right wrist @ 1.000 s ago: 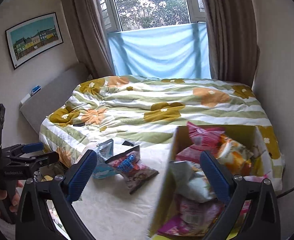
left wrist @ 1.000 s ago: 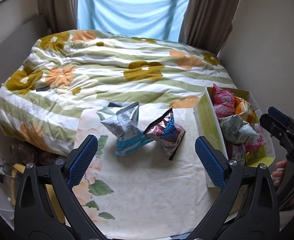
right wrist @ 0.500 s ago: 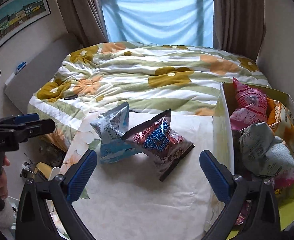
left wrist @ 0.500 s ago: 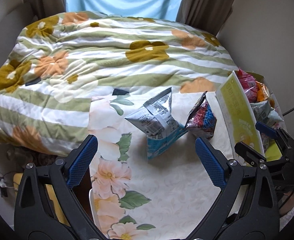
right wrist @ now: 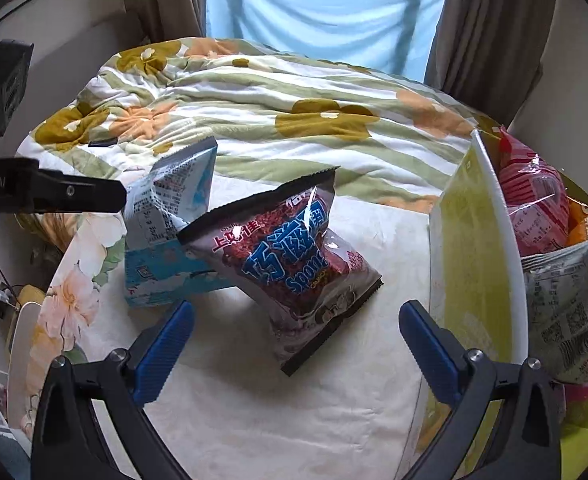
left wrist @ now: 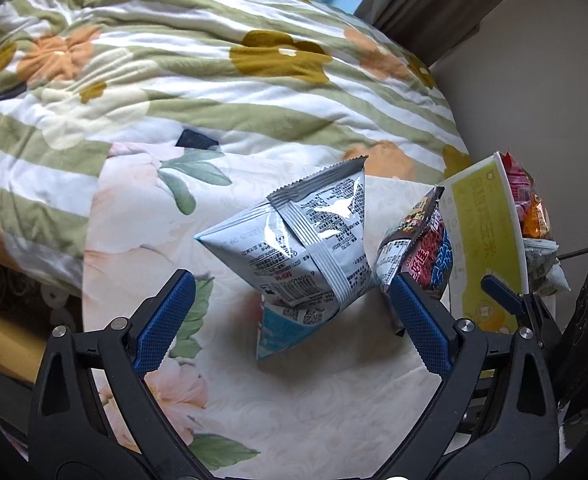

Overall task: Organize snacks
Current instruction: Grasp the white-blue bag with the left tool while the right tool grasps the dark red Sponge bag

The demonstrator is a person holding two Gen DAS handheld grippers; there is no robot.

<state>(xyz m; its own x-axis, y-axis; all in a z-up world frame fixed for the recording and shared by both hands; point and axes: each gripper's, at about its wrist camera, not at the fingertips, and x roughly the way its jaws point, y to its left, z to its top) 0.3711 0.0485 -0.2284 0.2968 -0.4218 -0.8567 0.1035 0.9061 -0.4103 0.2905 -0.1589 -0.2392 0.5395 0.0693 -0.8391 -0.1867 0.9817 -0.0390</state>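
Note:
A silver and light-blue snack bag (left wrist: 306, 248) lies on the floral tablecloth (left wrist: 294, 400), right in front of my open, empty left gripper (left wrist: 290, 320). It also shows in the right wrist view (right wrist: 170, 232). A dark red and blue snack bag (right wrist: 290, 260) leans on it, in front of my open, empty right gripper (right wrist: 294, 344); its edge shows in the left wrist view (left wrist: 418, 248). The yellow box (right wrist: 474, 248) at the right holds several snack bags (right wrist: 534, 208). The left gripper's arm (right wrist: 50, 196) reaches in at the left of the right wrist view.
A bed with a green-striped flower quilt (left wrist: 174, 64) lies behind the table. The box wall (left wrist: 482, 240) stands upright beside the red bag. The right gripper's fingers (left wrist: 502, 292) show by the box. Curtains (right wrist: 490, 24) and a blue cloth (right wrist: 318, 12) hang at the back.
Both grippers have moved forward and down toward the two loose bags, which now loom larger. The left one has closed in over the silver-blue bag, the right over the red bag.

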